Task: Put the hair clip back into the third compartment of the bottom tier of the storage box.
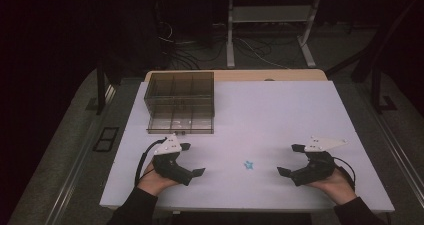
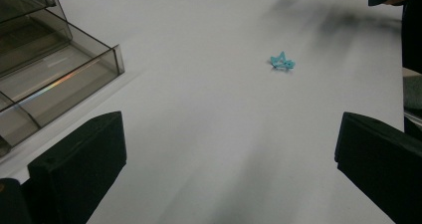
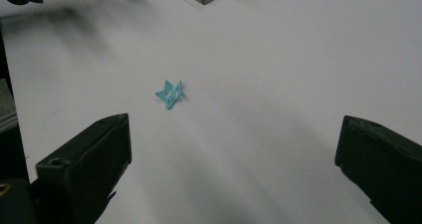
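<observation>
white tabletop [image 1: 280, 115] holds a small flat blue star-shaped piece [image 1: 248, 165] between both spread-jawed, empty grippers, left gripper [image 1: 192, 160] and right gripper [image 1: 291, 160]. thin and flat, it could skid away if pinched carelessly

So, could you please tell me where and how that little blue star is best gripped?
Probably from above, across two opposite points: the blue star is small, lies nearly flat on the bare white table and offers little height. The open right gripper seems nearest.

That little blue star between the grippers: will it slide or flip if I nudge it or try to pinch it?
The blue star looks thin, openwork and small beside the jaws, so probably very light and apt to skid on the smooth white table. It lies nearly flat, so pinching may be awkward; rolling seems unlikely.
</observation>
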A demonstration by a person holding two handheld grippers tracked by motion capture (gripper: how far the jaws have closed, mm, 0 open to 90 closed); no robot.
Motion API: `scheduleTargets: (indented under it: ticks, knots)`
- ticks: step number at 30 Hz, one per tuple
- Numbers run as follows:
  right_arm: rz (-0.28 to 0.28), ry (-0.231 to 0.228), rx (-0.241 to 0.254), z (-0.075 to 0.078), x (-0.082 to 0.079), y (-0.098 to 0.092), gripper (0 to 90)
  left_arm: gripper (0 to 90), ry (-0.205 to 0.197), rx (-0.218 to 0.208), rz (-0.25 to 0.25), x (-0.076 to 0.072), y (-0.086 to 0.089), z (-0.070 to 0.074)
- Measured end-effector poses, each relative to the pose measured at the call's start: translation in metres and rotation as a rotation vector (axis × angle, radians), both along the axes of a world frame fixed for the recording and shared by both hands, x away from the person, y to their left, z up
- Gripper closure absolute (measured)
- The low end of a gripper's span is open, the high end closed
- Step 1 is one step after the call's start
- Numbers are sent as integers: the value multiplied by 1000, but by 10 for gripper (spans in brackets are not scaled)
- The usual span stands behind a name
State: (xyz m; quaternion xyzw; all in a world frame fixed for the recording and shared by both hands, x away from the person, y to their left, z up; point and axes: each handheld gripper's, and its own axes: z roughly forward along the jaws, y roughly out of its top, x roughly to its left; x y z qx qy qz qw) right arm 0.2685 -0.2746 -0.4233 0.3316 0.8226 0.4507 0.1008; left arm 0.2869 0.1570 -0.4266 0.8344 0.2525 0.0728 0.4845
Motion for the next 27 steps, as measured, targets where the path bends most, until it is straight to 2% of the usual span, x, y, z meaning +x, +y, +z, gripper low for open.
scheduleTargets:
  ticks: [4,9,17,27]
  knots:
    - [2,-2,4,1,2,1,48,0,4,-16,-5,0,-1,1]
    - [5,-12,3,3,2,5,47,0,5,-16,-2,0,1,1]
    - [18,3,-3,4,6,14,47,0,10,-5,1,0,2,-1]
    - [9,-5,19,6,10,16,48,0,4,-3,2,0,1,0]
